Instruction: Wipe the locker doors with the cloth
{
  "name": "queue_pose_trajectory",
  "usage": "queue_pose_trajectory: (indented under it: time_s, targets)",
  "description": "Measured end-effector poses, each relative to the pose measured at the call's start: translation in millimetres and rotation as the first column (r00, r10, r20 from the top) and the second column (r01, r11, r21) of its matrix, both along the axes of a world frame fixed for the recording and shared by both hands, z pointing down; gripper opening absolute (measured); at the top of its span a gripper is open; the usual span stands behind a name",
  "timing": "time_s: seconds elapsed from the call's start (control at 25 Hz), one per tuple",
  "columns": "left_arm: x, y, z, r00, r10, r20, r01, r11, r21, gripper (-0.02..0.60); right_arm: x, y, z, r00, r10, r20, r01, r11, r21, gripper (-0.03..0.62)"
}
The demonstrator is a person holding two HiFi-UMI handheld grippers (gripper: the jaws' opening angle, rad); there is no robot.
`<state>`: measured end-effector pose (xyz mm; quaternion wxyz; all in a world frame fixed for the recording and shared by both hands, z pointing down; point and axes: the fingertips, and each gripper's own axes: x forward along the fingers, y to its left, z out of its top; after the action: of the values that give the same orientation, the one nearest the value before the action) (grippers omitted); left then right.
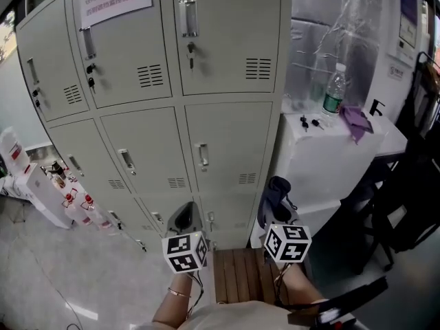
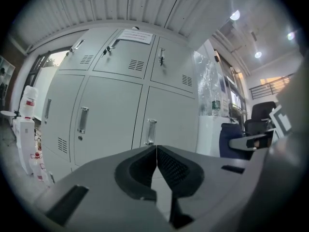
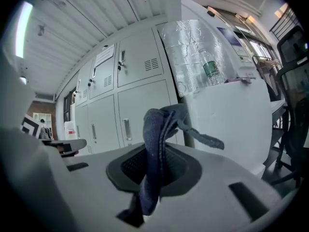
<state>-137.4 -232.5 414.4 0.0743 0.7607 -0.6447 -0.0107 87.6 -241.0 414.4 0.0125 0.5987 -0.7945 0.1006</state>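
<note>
With the right gripper (image 3: 155, 170) clamping the cloth (image 3: 155, 129) (left gripper (image 2: 156, 164) shut, empty), I'd press it flat on the locker doors (image 1: 230, 139) ahead.

Locker doors (image 1: 230, 139) stand unobstructed (white counter (image 1: 309, 174) flanks their right).

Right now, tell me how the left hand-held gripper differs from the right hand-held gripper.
The left hand-held gripper is shut with nothing between its jaws; the right hand-held gripper is shut on a dark blue cloth. The left hand-held gripper faces the locker doors squarely; the right hand-held gripper points at their right edge, beside the white cabinet. Both are held low before the locker doors.
</note>
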Motion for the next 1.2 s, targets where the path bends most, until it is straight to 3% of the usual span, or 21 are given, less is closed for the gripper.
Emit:
queue_pose_trajectory:
  time_s: [0.28,0.8,1.2]
  targets:
    - [-9.2,-36.1,21.7,0.999,-0.028,-0.025,0.027,0.999,-0.045,0.009,-11.3,-33.4,20.5,0.998,-0.038,-0.044,0.035,0.998,-0.054,0.043]
    - [-9.8,-57.1,18.0,0.995,-0.098,-0.033,0.096,0.994,-0.055,0.009,-17.9,-71.8,7.9,0.990,-0.126,-0.062,0.125,0.992,-0.029,0.043]
    - [-15.8,-60.3,7.9,0.996,-0.076,0.051,0.078,0.996,-0.041,0.009,-53.6,-84.7,-16.0,0.909,-0.294,-0.295,0.309,0.951,0.006,0.043]
